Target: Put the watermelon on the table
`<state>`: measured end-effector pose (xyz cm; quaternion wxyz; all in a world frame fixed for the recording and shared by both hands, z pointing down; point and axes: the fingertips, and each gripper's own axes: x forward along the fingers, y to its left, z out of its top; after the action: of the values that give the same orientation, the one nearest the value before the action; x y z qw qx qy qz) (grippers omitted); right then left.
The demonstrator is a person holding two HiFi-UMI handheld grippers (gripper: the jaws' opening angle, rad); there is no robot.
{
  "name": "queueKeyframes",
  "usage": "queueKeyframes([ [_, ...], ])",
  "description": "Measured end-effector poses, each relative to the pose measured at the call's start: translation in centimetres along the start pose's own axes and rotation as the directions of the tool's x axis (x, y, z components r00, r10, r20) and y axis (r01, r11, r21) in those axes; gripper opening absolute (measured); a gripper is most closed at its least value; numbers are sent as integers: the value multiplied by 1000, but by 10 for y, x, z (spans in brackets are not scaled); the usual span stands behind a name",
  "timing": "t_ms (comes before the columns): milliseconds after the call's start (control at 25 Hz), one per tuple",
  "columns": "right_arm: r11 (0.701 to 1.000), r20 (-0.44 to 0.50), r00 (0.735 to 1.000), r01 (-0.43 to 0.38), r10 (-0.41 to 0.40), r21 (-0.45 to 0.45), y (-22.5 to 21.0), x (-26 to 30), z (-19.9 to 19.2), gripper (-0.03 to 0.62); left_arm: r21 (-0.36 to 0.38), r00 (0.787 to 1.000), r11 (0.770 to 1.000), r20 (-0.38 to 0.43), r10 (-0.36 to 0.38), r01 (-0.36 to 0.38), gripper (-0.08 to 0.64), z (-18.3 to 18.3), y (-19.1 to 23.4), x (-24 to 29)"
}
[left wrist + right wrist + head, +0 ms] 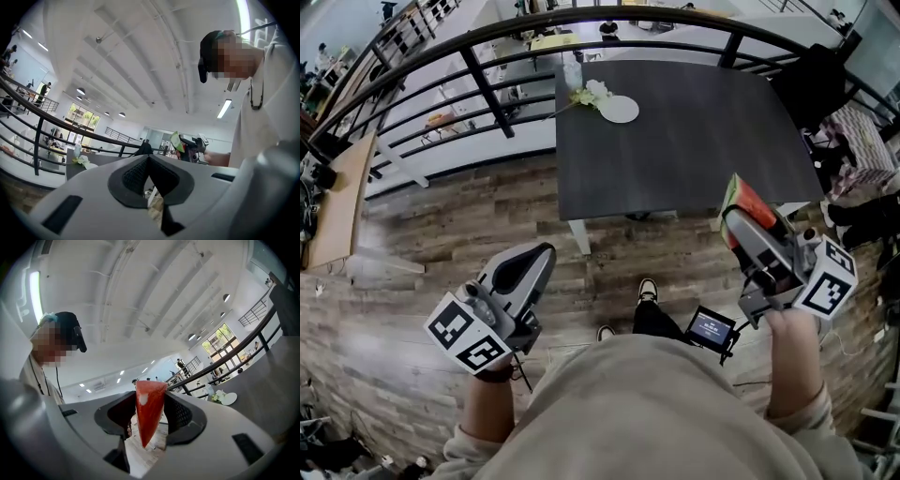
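Observation:
A red wedge of watermelon (742, 199) with a green rind stands between the jaws of my right gripper (734, 223), which is shut on it. It hangs over the wooden floor just off the near right corner of the dark table (694, 131). In the right gripper view the watermelon slice (149, 413) points tip down between the pads, with the table (276, 380) off to the right. My left gripper (532, 261) is over the floor at the lower left, shut with nothing in it. Its view shows the pads (136, 176) meeting and the right gripper (192, 146) with the watermelon (175, 139) ahead.
At the table's far left corner lie a white plate (620, 110), a bunch of flowers (586, 95) and a bottle (572, 73). A black railing (487, 89) curves behind the table. Clutter (862, 159) is piled at the right. A small screen (711, 330) hangs at my waist.

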<state>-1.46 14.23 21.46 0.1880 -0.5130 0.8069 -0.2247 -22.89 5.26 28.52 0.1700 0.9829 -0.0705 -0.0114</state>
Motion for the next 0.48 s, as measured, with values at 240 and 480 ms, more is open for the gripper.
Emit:
queueKeyframes([
  [240, 1000, -3, 1000, -9, 9, 17, -42, 10, 21, 201, -8, 1000, 1000, -15, 11, -11, 5, 3, 21, 43],
  [480, 999, 15, 1000, -1, 1, 38, -94, 11, 45, 201, 13, 999, 1000, -39, -16, 17, 5, 6, 32, 100],
])
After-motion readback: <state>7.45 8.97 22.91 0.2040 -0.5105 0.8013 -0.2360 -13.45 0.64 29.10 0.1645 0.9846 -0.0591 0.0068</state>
